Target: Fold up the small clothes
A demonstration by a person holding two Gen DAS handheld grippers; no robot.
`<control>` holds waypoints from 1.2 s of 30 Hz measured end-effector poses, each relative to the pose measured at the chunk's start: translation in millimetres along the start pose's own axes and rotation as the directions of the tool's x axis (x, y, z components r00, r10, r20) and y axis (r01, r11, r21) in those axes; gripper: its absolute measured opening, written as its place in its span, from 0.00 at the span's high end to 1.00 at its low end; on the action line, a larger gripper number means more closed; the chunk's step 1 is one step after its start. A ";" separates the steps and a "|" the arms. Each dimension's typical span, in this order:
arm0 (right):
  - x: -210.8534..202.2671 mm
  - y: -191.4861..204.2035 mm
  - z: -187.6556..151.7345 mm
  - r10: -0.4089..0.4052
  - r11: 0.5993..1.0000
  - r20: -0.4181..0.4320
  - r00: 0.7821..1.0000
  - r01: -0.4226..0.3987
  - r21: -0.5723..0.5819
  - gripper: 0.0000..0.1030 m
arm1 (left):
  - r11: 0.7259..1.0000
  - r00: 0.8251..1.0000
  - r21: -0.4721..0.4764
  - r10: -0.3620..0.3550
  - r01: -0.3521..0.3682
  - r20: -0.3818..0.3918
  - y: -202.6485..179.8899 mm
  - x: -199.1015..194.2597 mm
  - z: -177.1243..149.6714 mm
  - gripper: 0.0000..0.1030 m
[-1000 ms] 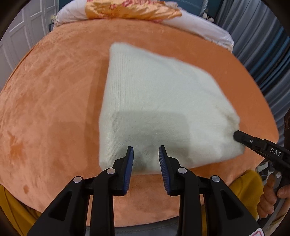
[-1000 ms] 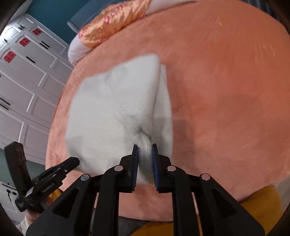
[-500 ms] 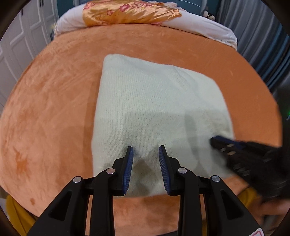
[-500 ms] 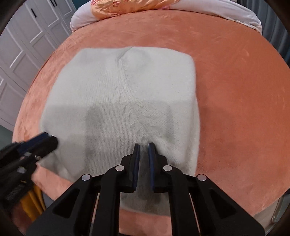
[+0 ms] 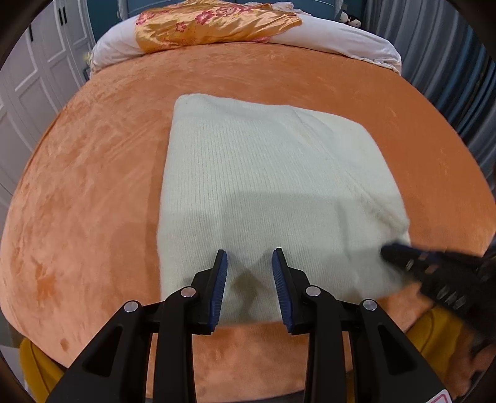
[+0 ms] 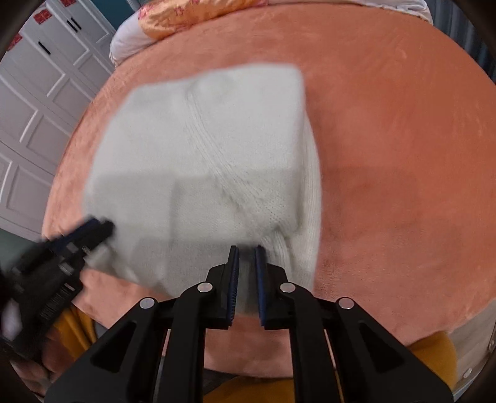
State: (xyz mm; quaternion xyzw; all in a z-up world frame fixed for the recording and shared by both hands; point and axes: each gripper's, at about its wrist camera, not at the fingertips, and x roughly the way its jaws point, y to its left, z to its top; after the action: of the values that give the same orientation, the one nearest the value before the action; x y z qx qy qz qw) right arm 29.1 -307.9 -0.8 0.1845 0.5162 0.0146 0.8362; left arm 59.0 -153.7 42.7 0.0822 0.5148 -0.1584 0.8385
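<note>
A cream knitted garment (image 5: 263, 198) is lying folded into a rough rectangle on an orange plush bedspread (image 5: 93, 192), its near edge sitting close to the front edge of the bed. The left gripper (image 5: 250, 266) is hovering over that near edge with its blue-padded fingers (image 5: 220, 279) spread apart and nothing between them, the knit showing plainly through the gap. The right gripper (image 6: 246, 263) is sitting at the garment's near right corner, where a ribbed under-layer (image 6: 310, 198) is peeking out beside the top fold; its fingers are standing only a narrow way apart, with pale knit showing in the slot between them, though the pictures are not making clear whether the pads are actually pinching the fabric. In the left wrist view the right gripper (image 5: 400, 259) is appearing as a blurred dark shape touching or just over the garment's right near corner, and in the right wrist view the left gripper (image 6: 96, 231) is showing, likewise blurred, at the opposite near corner. A raised diagonal seam (image 6: 217, 161) is running across the top face of the fold. At the head of the bed a white pillow (image 5: 341, 37) is lying with a gold floral satin cloth (image 5: 210, 24) draped over it. White panelled wardrobe doors (image 6: 37, 102) are lining the left side of the room.
</note>
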 end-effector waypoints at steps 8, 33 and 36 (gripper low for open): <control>27.0 41.6 60.3 -0.016 0.995 -0.027 1.000 0.013 -0.098 0.87 | 1.000 0.999 -0.007 0.001 -0.001 -0.041 5.0 12.8 -13.6 0.70; 8.2 94.5 10.4 0.068 0.983 -0.036 0.997 -0.073 -0.169 0.86 | 0.994 0.999 -0.099 -0.035 0.036 0.015 43.9 -32.6 -30.6 0.64; 58.5 107.5 9.3 0.001 0.975 -0.144 0.990 -0.033 -0.218 0.86 | 0.994 1.000 -0.110 -0.009 0.011 0.015 52.0 -35.8 -31.7 0.64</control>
State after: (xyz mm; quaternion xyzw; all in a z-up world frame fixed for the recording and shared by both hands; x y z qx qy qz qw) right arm 82.3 -197.9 -12.5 0.0937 0.5686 0.0922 0.8120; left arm 35.6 -89.0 58.7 0.0320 0.5170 -0.1344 0.8448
